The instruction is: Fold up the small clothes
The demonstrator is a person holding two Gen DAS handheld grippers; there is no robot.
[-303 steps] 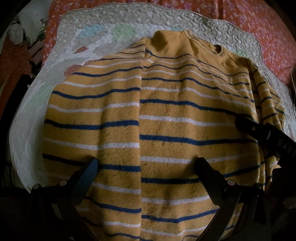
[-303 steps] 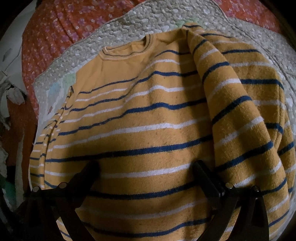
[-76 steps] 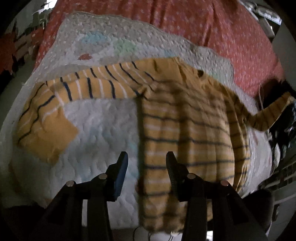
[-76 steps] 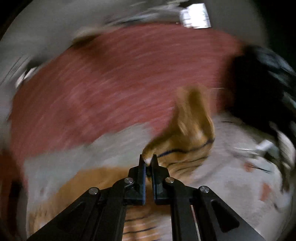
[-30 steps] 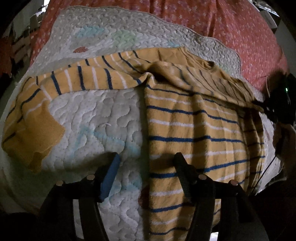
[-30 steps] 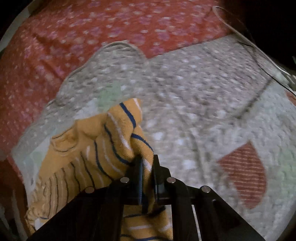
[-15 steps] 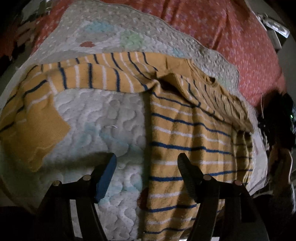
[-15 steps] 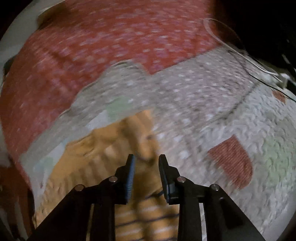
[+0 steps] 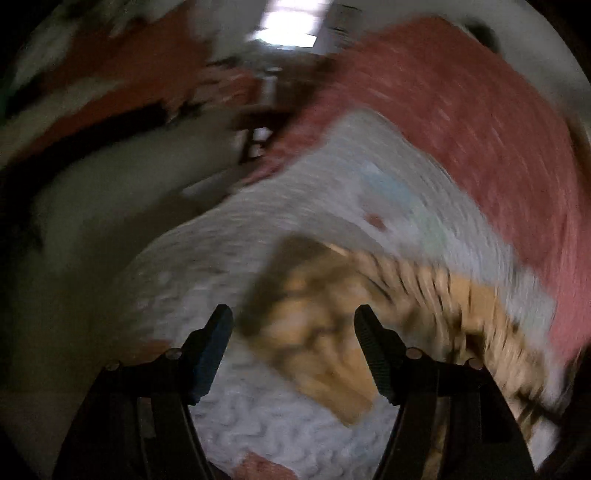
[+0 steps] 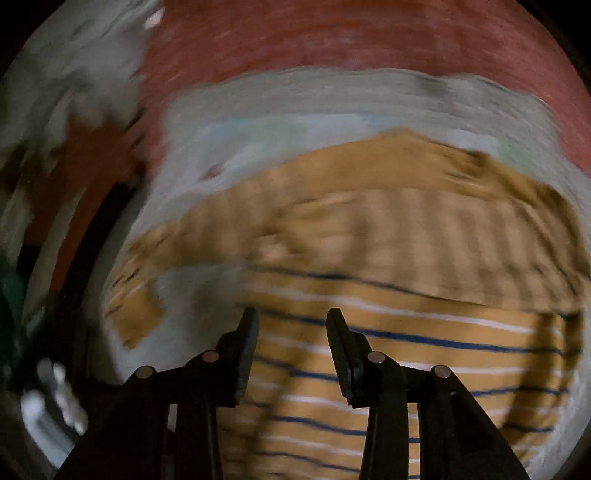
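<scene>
A yellow sweater with blue and white stripes [image 10: 406, 332] lies on a white quilted mat [image 10: 332, 96]; both views are motion-blurred. In the left wrist view its left sleeve [image 9: 317, 325] stretches out to the left, the cuff end lying just ahead of my left gripper [image 9: 293, 319], which is open and empty above it. My right gripper [image 10: 291, 319] is open and empty over the sweater's body, near its left edge. A sleeve is folded across the upper body in the right wrist view.
The mat lies on a red flowered bedspread [image 10: 332, 37], also seen in the left wrist view [image 9: 480, 140]. The bed's left edge and dim room clutter [image 9: 110, 110] show at the left. A bright window [image 9: 284, 33] is at the top.
My right gripper has let go of the right sleeve, opened and swung back over the sweater's body. My left gripper has swung left toward the outstretched left sleeve's cuff.
</scene>
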